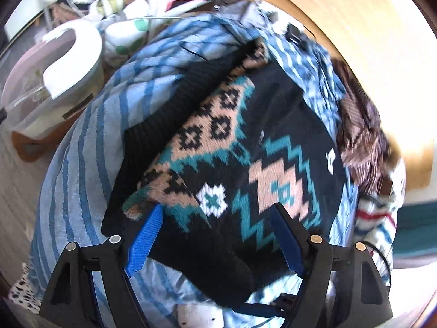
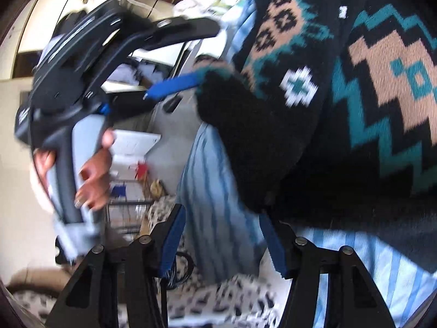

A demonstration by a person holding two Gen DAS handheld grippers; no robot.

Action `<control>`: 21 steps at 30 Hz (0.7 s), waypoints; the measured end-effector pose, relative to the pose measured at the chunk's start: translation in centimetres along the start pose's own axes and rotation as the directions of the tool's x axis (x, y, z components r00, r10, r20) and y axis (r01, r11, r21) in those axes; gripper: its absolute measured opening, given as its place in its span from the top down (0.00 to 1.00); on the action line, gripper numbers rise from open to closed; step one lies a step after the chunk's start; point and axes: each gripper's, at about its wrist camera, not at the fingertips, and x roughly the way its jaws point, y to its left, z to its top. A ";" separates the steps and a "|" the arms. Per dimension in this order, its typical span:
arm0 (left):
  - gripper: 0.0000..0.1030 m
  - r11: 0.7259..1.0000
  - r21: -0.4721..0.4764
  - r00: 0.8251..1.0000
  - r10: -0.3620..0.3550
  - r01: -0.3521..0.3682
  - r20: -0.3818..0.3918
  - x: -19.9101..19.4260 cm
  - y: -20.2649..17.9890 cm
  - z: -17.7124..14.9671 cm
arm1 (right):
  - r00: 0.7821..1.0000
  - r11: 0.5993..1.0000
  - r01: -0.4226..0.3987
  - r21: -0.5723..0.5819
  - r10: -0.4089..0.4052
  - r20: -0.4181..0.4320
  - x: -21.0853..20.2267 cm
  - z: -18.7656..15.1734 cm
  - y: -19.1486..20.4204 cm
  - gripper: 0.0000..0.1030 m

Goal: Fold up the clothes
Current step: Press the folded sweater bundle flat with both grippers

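The patterned sweater [image 1: 245, 147] lay folded on the striped blue bedding [image 1: 82, 164], probably as a flat base. The left gripper [image 1: 215, 210] stood wide open over its near edge; the right gripper [image 2: 221, 213] beside that edge was half open, holding nothing.

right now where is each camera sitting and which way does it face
left wrist: on the left hand-held gripper, looking steeply down at the black knitted sweater with teal and tan pattern; its own open blue-padded fingers show.
right wrist: on the right hand-held gripper, aimed along the sweater's edge; own fingers show, plus the person's hand holding the left gripper.
shared: sweater, blue striped cloth.
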 end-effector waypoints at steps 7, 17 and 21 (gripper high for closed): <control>0.23 0.990 0.094 0.993 -0.112 0.108 0.036 -3.7 -1.6 -2.6 | 1.000 1.000 -0.010 -0.027 0.010 0.011 -2.2 -2.6 0.9 0.33; 0.23 0.998 -0.066 0.981 -0.013 0.000 -0.192 5.1 4.4 -5.2 | 0.934 0.969 0.200 0.146 -0.234 0.270 -7.9 -1.1 -1.3 0.31; 0.23 0.992 -0.123 0.979 -0.022 -0.003 -0.202 6.0 6.1 -6.2 | 0.806 0.848 0.423 0.320 -0.513 0.294 -10.8 0.8 -5.1 0.31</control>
